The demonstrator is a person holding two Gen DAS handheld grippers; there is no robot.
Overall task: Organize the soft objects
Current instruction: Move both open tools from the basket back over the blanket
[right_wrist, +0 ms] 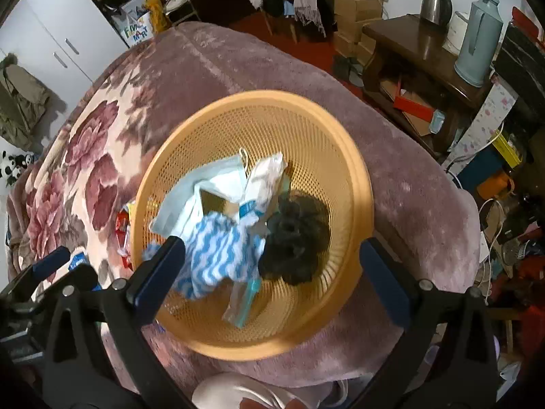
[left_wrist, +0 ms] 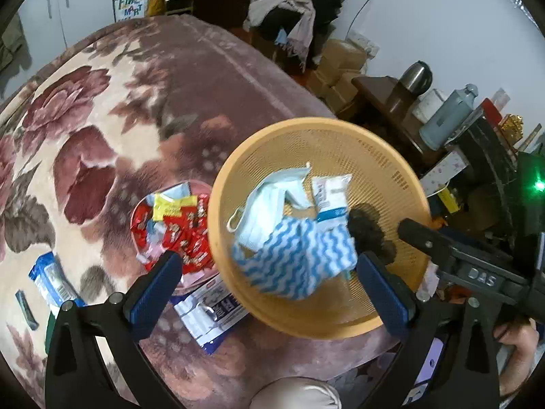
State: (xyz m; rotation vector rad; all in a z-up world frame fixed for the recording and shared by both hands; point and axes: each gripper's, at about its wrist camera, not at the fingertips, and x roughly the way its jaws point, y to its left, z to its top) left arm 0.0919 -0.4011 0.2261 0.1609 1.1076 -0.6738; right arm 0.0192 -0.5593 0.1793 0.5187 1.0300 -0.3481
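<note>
Both grippers are hanging over an orange basket (right_wrist: 344, 156) that is sitting on a floral blanket (left_wrist: 102, 129), both pointing steeply down. The left gripper (left_wrist: 269, 283) is standing with its jaws spread wide and nothing clamped; the blue pad on one finger is sitting over the red packets outside the basket, the other over the basket's near inner wall. The right gripper (right_wrist: 272, 269) is also gaping wide with nothing gripped, straddling the near half of the basket.

Inside the basket the soft things are lying in a loose heap: a blue and white wavy cloth (right_wrist: 221, 255) toward the near side, a black fuzzy item (right_wrist: 293, 242) just beside it and touching it, pale blue face masks (left_wrist: 269, 204) behind the cloth, and a white packet (left_wrist: 328, 194) leaning against the masks. A small clear and teal wrapper (right_wrist: 242, 303) is poking out under the cloth.

Outside the basket, a pink tray of red snack packets (left_wrist: 177, 225) is sitting just beside its rim, and a blue and white pack (left_wrist: 211, 310) is lying partly under the basket's edge. Another blue packet (left_wrist: 51, 279) is lying well apart on the blanket. A person's hand (left_wrist: 517, 347) is gripping the right tool's handle.
</note>
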